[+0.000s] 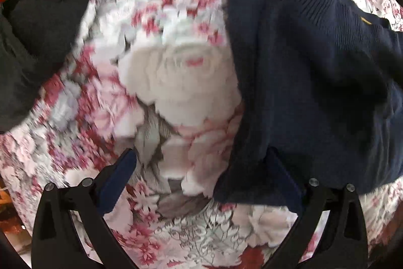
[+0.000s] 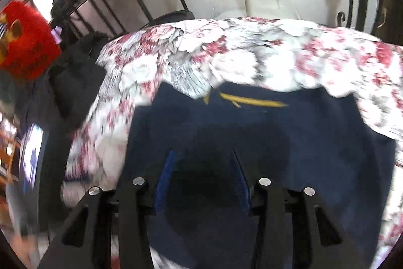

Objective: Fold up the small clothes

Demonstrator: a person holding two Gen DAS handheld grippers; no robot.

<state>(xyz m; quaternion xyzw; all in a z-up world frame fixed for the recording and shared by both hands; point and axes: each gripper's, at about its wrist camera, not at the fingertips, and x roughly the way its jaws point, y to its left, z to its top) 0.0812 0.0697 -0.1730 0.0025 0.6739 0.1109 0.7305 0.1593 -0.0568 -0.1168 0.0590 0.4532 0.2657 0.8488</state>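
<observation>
Navy garment [image 1: 314, 82] spread on floral bedspread [image 1: 161, 82], toward its right edge. Left gripper [image 1: 201, 168] released, jaws wide; garment's left edge seen at right finger, contact not sure. Right gripper [image 2: 201, 168] released, directly above garment [image 2: 252, 132], so judged nearer. Long axis unclear, blurred. Dark pile [image 1: 50, 6] at bedspread's left edge.

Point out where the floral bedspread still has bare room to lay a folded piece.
Free: the wide floral bedspread strip between the navy sweater and the dark clothes pile, and the band beyond the sweater toward the wall. Crowded: the side under the sweater, and the edge holding the dark pile.
</observation>
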